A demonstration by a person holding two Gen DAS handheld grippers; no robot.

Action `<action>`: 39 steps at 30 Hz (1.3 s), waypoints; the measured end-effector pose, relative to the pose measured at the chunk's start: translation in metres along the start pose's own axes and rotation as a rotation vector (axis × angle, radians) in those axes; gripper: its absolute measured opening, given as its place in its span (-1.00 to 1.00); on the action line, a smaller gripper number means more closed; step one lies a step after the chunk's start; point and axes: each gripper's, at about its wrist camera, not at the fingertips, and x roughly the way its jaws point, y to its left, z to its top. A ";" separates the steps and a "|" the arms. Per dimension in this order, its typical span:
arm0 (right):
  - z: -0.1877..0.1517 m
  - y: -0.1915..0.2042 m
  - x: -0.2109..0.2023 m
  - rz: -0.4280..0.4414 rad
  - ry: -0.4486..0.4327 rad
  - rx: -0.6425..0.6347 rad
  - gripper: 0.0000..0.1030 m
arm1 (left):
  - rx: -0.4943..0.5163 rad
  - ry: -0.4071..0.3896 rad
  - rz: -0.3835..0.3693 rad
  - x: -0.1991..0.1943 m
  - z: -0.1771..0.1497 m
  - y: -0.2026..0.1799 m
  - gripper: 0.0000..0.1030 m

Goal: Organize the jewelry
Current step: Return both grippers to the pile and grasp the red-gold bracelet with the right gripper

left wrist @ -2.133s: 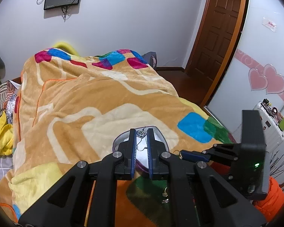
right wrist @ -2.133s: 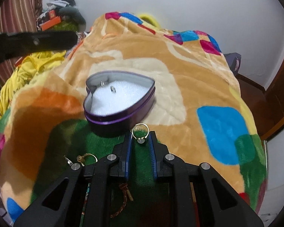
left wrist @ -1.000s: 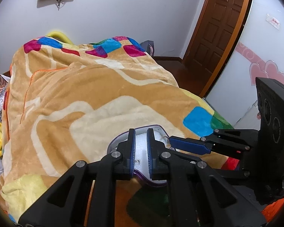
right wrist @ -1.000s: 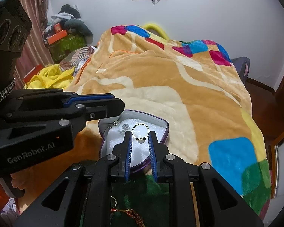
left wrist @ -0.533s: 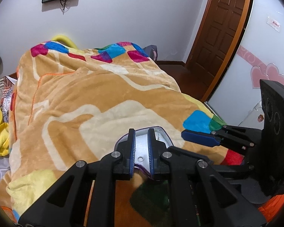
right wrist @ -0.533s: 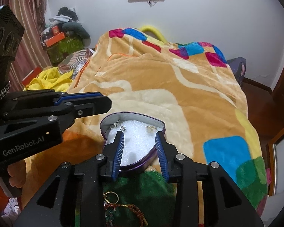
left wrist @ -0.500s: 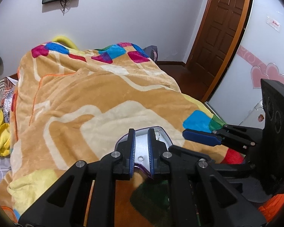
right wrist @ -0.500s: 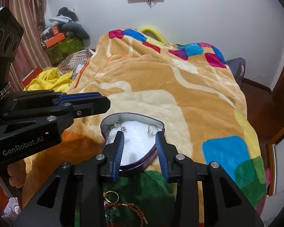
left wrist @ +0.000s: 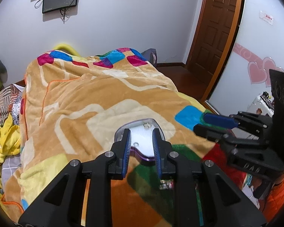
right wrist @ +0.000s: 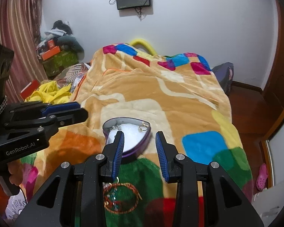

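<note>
A purple heart-shaped tin (left wrist: 142,128) (right wrist: 140,141) with white foam inside lies on the blanket. A gold ring (right wrist: 143,127) (left wrist: 147,125) rests at its far right corner, silver earrings (right wrist: 117,127) at its far left, and a small ring (left wrist: 136,144) nearer me. My left gripper (left wrist: 141,147) is open and empty just above the tin's near edge. My right gripper (right wrist: 140,149) is open and empty, drawn back over the tin's near side. A beaded bracelet (right wrist: 121,198) lies on the green patch below it.
The orange patterned blanket (left wrist: 96,94) covers the bed. Yellow clothes (right wrist: 47,94) and boxes (right wrist: 53,56) lie at the left. A wooden door (left wrist: 217,28) and bare floor are on the right. More jewelry (left wrist: 165,185) lies under the left gripper.
My right gripper let go of the gold ring into the tin, opened and drew back. My left gripper opened wider and pulled back a little from the tin.
</note>
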 end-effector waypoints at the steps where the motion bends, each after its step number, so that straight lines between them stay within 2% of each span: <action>1: -0.001 -0.001 -0.003 -0.002 -0.001 0.005 -0.40 | 0.003 0.005 0.000 -0.001 -0.003 -0.001 -0.58; 13: -0.028 -0.011 -0.015 -0.020 0.036 0.057 -0.40 | 0.006 0.093 -0.002 -0.001 -0.040 -0.010 -0.58; 28: -0.070 -0.005 0.037 0.013 0.222 0.042 -0.40 | -0.017 0.217 -0.018 0.022 -0.078 -0.010 -0.58; 33: -0.072 0.000 0.039 0.019 0.220 -0.001 -0.40 | -0.013 0.250 -0.039 0.031 -0.085 -0.013 -0.57; 35: -0.072 0.001 0.039 0.026 0.215 -0.014 -0.52 | -0.018 0.257 -0.051 0.034 -0.086 -0.013 -0.49; 37: -0.074 0.003 0.039 0.036 0.215 -0.022 -0.79 | -0.013 0.258 -0.054 0.037 -0.086 -0.014 -0.44; 39: -0.075 0.005 0.037 0.040 0.204 -0.025 -0.84 | -0.002 0.261 -0.056 0.039 -0.087 -0.018 -0.35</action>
